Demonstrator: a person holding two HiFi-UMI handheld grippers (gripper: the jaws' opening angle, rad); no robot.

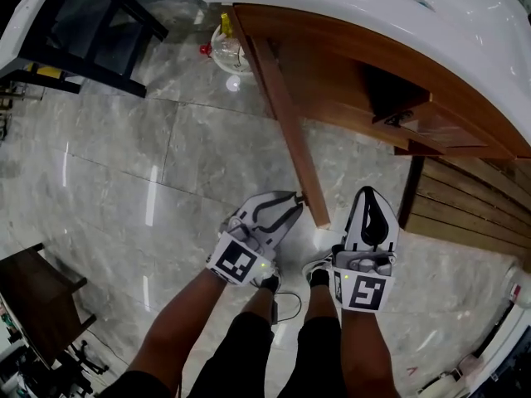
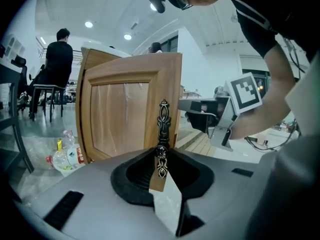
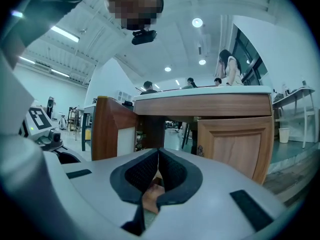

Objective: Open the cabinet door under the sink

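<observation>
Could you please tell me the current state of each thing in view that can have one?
left cabinet door: wide open, free edge clamped between jaws.
right cabinet door: at most slightly ajar, untouched.
left gripper: shut on the left cabinet door.
right gripper: jaws together, holding nothing.

Left gripper (image 1: 294, 198) at open cabinet door (image 1: 278, 98) edge — right gripper (image 1: 371, 194) beside, marble floor (image 1: 124, 164)

An open-plan lab or office: a lone sink cabinet (image 1: 332, 56) on marble-look floor (image 1: 124, 164), a seated person (image 2: 54, 59) beyond it, ceiling downlights (image 2: 88, 24) above.
</observation>
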